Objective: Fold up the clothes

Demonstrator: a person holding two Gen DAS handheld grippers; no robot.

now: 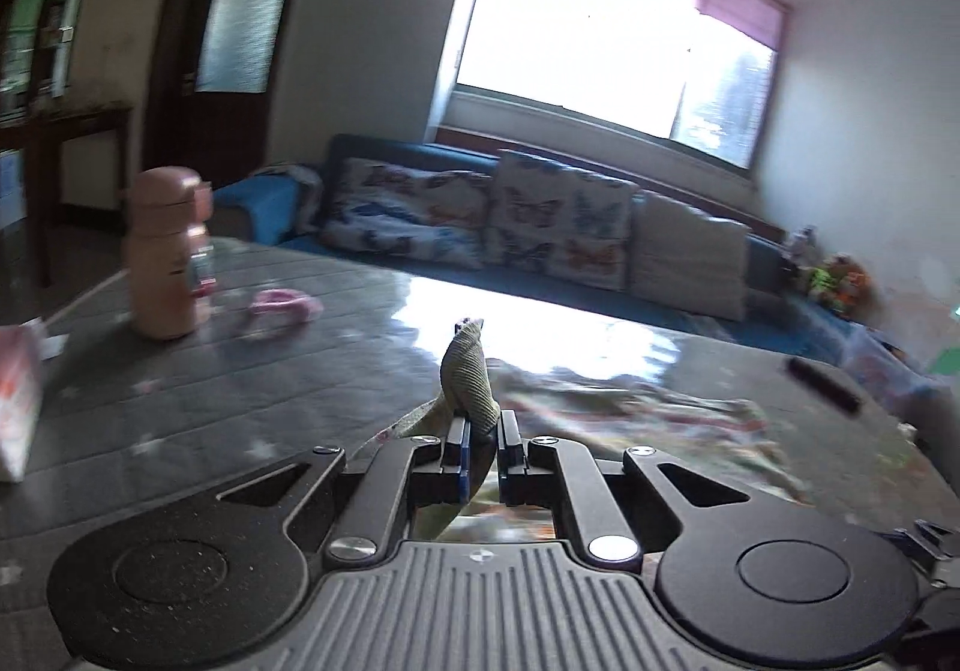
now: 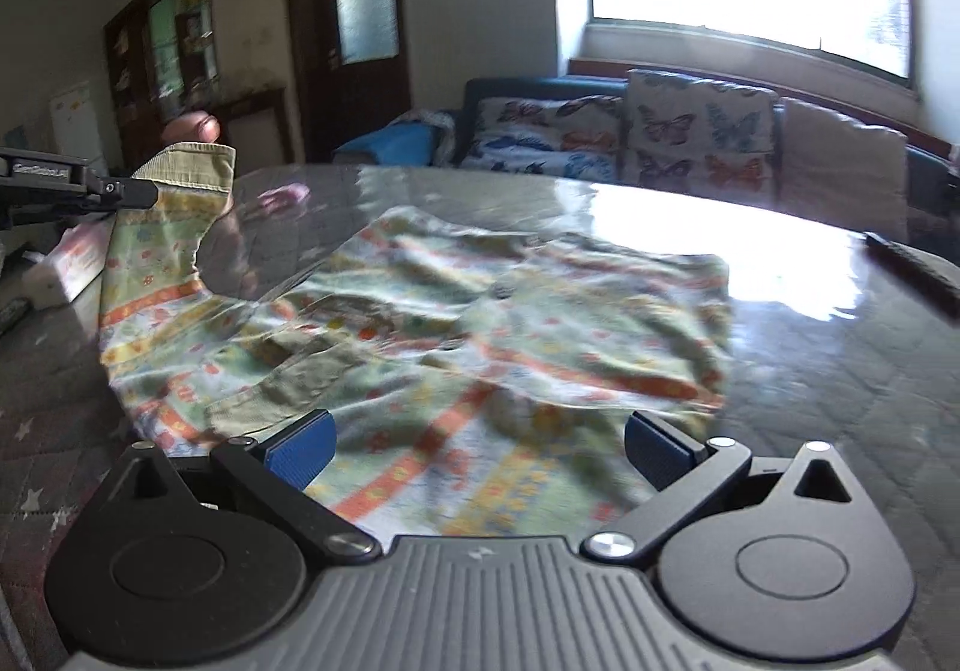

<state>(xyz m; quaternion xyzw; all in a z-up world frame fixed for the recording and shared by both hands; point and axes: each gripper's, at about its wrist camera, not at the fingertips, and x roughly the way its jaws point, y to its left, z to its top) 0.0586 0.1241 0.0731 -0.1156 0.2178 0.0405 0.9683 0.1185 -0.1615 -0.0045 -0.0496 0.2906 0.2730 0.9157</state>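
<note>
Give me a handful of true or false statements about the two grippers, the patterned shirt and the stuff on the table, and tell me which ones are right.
1. The left gripper is shut on the green ribbed cuff of the shirt. True.
2. The right gripper is clamped on the shirt's hem. False: its jaws stand wide open above the patterned shirt, gripping nothing.
3. The sleeve is lifted off the table while the shirt's body lies on it. True.
4. The pink bottle lies on its side. False: it stands upright on the table.
5. Butterfly cushions sit on the sofa below the window. True.
</note>
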